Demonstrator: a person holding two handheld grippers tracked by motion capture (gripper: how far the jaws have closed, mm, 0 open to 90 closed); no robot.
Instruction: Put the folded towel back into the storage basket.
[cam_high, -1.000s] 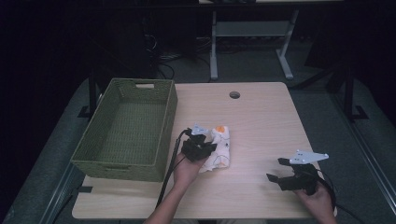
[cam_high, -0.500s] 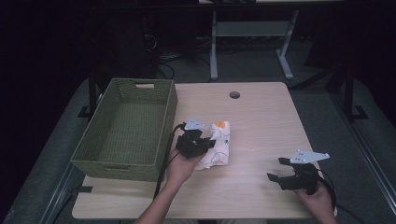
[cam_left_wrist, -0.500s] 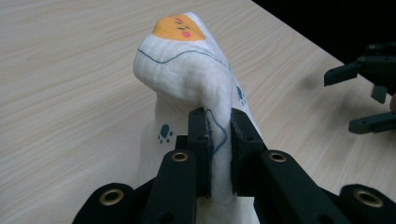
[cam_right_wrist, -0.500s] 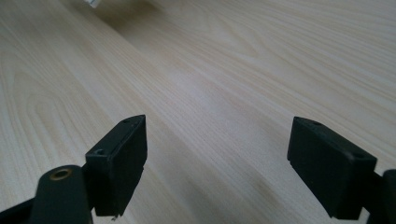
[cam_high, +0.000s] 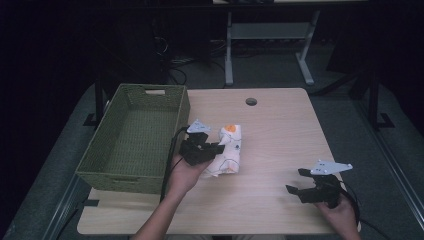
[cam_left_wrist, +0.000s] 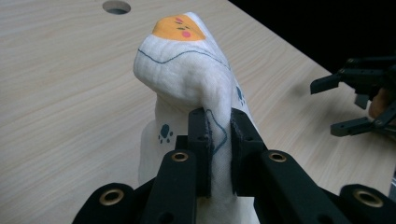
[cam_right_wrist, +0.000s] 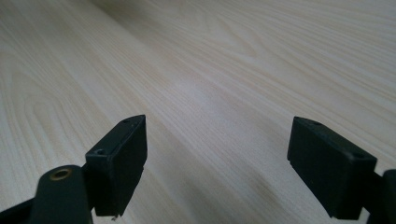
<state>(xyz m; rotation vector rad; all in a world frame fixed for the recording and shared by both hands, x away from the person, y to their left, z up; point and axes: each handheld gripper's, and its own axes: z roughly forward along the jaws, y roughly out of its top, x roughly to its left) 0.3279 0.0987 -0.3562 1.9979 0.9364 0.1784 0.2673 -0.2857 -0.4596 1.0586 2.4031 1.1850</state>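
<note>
Left gripper (cam_left_wrist: 218, 140) pinching white cloth (cam_left_wrist: 187, 79)

I am counting one light wooden table (cam_high: 280, 150) in front of me, with one round hole (cam_high: 251, 101) near its far edge. On it I am seeing one green woven basket (cam_high: 100, 165) and one white cloth (cam_high: 229, 152) printed with small blue paw marks and one orange patch. I am holding two grippers, one in each hand: the left gripper (cam_left_wrist: 218, 135) and the right gripper (cam_right_wrist: 215, 163), each showing two black jaws.
</note>
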